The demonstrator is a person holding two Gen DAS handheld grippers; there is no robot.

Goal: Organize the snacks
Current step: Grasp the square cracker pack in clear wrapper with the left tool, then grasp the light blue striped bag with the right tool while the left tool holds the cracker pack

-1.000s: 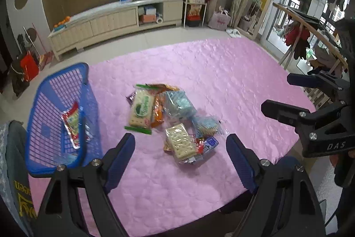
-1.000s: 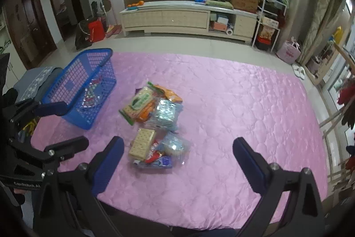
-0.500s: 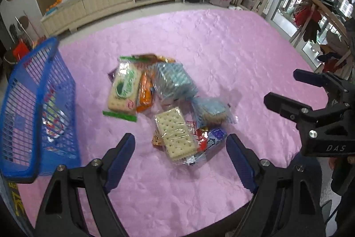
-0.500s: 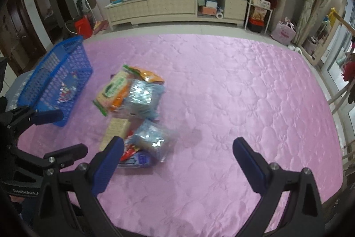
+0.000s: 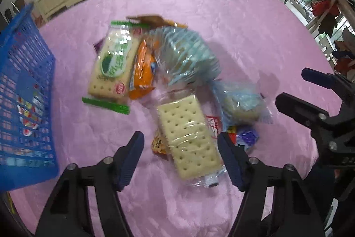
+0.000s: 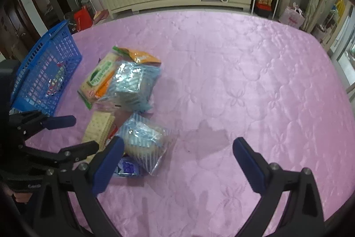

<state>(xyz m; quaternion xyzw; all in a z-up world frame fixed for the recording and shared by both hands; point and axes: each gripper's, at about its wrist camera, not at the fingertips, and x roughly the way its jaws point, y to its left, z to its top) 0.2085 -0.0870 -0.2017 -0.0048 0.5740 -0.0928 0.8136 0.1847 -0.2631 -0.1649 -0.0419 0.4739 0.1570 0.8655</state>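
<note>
**Lining up on the cracker pack**

Left wrist: left gripper (image 5: 180, 144) wide open, empty, straddling cracker pack (image 5: 187, 137) at lower centre; basket (image 5: 24, 90) far left. Next: lower, close, carry to basket.

Right wrist: right gripper (image 6: 177, 154) wide open, empty, over bare cloth (image 6: 244, 81).

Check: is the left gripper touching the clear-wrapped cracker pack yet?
Cannot tell. In the left wrist view the left gripper is open and straddles the cracker pack, but its right finger overlaps the wrapper edge there, so no gap or contact shows plainly.
</note>
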